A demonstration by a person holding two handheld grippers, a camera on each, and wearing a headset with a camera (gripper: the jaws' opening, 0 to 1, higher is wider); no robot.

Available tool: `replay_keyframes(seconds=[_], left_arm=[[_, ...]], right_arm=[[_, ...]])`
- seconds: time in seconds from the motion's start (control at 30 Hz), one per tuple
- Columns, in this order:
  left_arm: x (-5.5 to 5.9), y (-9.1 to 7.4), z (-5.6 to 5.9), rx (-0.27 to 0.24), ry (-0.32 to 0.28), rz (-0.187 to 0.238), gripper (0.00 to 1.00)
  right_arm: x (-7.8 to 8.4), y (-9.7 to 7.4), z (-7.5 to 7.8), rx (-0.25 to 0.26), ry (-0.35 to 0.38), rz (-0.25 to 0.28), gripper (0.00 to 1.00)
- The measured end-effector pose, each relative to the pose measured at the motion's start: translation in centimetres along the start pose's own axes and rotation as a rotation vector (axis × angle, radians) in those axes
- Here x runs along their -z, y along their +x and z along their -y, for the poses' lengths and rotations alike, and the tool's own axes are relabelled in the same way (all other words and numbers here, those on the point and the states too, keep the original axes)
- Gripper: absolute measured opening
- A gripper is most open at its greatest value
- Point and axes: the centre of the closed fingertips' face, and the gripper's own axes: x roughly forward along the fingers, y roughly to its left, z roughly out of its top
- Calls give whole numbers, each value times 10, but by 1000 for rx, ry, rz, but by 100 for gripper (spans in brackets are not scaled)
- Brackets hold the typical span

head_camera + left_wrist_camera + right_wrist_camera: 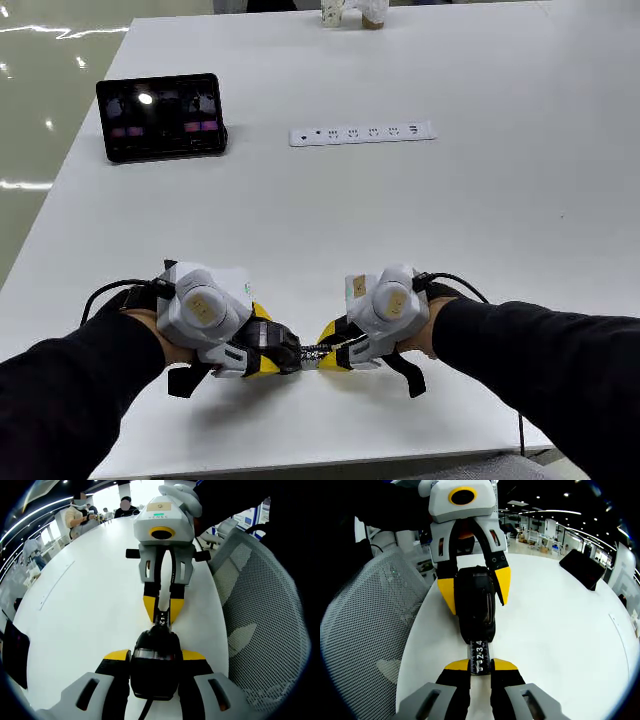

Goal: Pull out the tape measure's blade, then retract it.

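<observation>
Head view: a broad white table (480,200) carries a black rectangular tablet (160,116) propped at the far left. A long white power strip (362,133) lies near the middle, and two pale cups (334,12) stand at the far edge. At the near edge two black-sleeved arms bring the tools nose to nose. The left gripper (265,342) — grey body, yellow-tipped jaws — is clamped across a black plastic tape measure (282,348). Whether the tape measure rests on the table or sits just above it, I cannot tell. The right gripper (332,348) pinches the end of the short pale metal blade (316,352) that shows between the two.

Left gripper view: its own jaws press on either side of the tape measure, low in the centre. The blade runs a short way forward into the right gripper's yellow fingertips (150,607), which are closed on it. A grey mesh chair (260,620) stands just beside the table edge on the right, and seated people (80,512) are at the table's far end.

Right gripper view: its own jaws are pressed together on the blade — the printed 2, 3 and 4 show just ahead of the tips. Beyond, the tape measure sits between the left gripper's jaws, with the tablet well off to the right.
</observation>
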Motion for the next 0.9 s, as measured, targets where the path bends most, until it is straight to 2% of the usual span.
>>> replay_keyframes(seconds=[0.9], left_arm=[[0, 0, 0, -4, 0, -3, 31]], right_arm=[[10, -10, 1, 7, 19, -6, 12]])
